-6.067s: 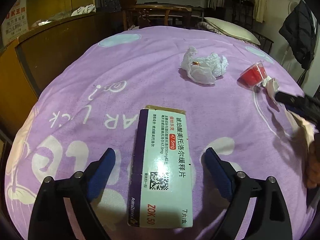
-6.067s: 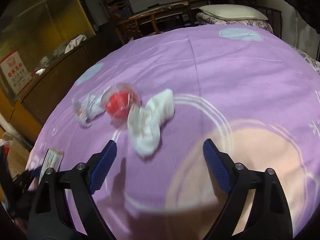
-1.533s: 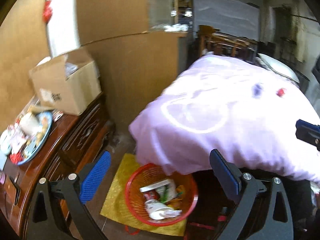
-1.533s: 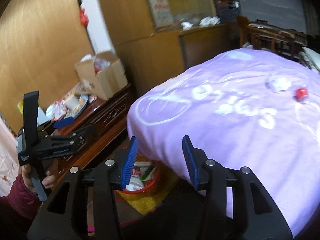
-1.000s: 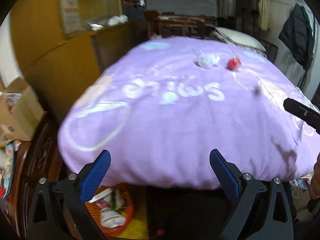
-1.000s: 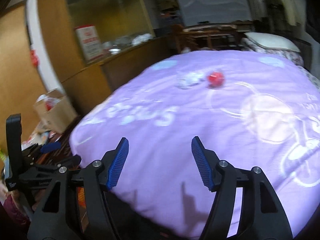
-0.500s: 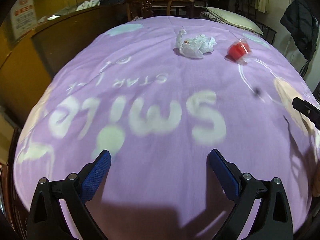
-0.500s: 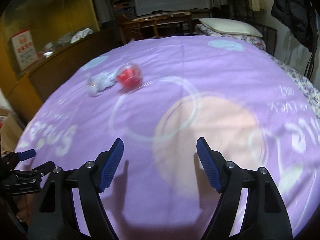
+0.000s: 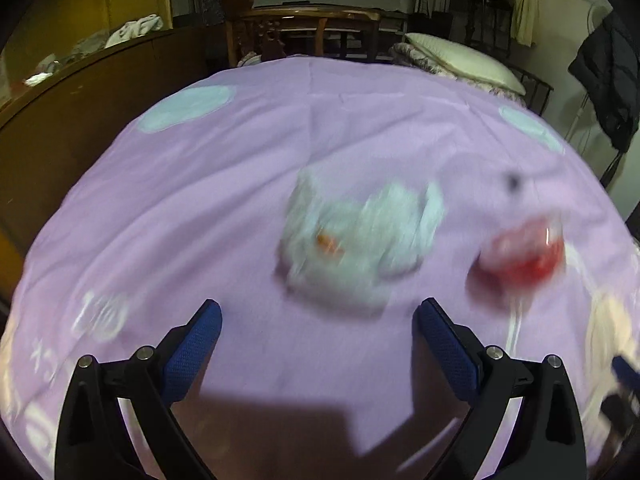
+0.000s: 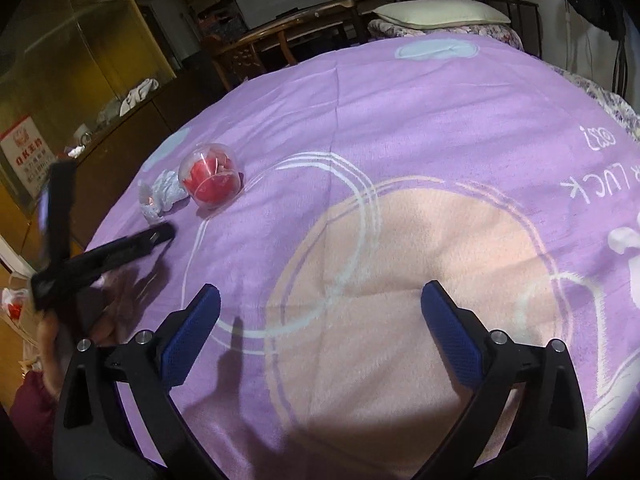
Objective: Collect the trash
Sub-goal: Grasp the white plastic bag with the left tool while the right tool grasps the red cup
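A crumpled white plastic wrapper (image 9: 360,244) lies on the purple bed cover (image 9: 224,184), blurred by motion, just ahead of my left gripper (image 9: 318,336), which is open and empty. A clear plastic cup with red contents (image 9: 524,252) lies to the wrapper's right. In the right wrist view the cup (image 10: 211,181) and the wrapper (image 10: 162,195) sit at the far left of the bed, and the left gripper (image 10: 160,234) reaches toward them. My right gripper (image 10: 320,320) is open and empty over the cover's pink patch.
A wooden cabinet (image 9: 88,92) runs along the bed's left side. A wooden chair (image 9: 304,32) and a pillow (image 9: 464,64) stand beyond the bed's far end. A dark coat (image 9: 608,80) hangs at the right.
My left gripper has moved forward over the bed to just short of the wrapper. My right gripper has moved forward a little and stays open.
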Action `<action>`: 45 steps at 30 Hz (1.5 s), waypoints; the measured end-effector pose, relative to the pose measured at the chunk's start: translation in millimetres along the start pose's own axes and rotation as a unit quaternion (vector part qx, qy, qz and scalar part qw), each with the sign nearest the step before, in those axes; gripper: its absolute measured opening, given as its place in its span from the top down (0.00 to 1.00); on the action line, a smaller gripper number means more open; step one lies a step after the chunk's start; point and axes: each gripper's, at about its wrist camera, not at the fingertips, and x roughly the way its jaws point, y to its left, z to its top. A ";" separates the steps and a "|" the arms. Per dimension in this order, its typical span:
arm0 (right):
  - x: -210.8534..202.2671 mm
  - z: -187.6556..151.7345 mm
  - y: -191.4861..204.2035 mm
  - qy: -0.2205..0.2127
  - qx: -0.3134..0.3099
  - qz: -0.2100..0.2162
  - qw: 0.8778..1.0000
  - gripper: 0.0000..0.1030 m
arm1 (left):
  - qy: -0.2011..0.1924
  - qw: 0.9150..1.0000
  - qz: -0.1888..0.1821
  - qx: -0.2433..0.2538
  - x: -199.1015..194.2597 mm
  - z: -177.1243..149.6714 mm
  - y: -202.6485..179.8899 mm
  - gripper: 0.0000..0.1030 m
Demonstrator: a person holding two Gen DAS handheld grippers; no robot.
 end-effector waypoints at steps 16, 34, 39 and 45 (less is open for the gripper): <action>2.3 5.2 -3.8 -0.008 0.024 0.017 1.000 0.05 | -0.035 0.998 -0.030 -0.039 -9.2 -2.4 20.7 0.63; 8.4 4.9 23.9 0.006 -0.033 -0.017 0.999 0.06 | -0.024 0.995 -0.016 -0.098 -62.6 -70.4 64.6 0.50; 23.2 13.6 48.5 0.003 -0.046 0.005 0.999 0.06 | -0.018 0.997 0.002 -0.071 -59.7 -69.7 53.6 0.36; 46.2 30.8 76.0 -0.011 -0.044 0.034 0.998 0.06 | -0.019 0.997 0.000 -0.076 -60.4 -72.1 57.0 0.33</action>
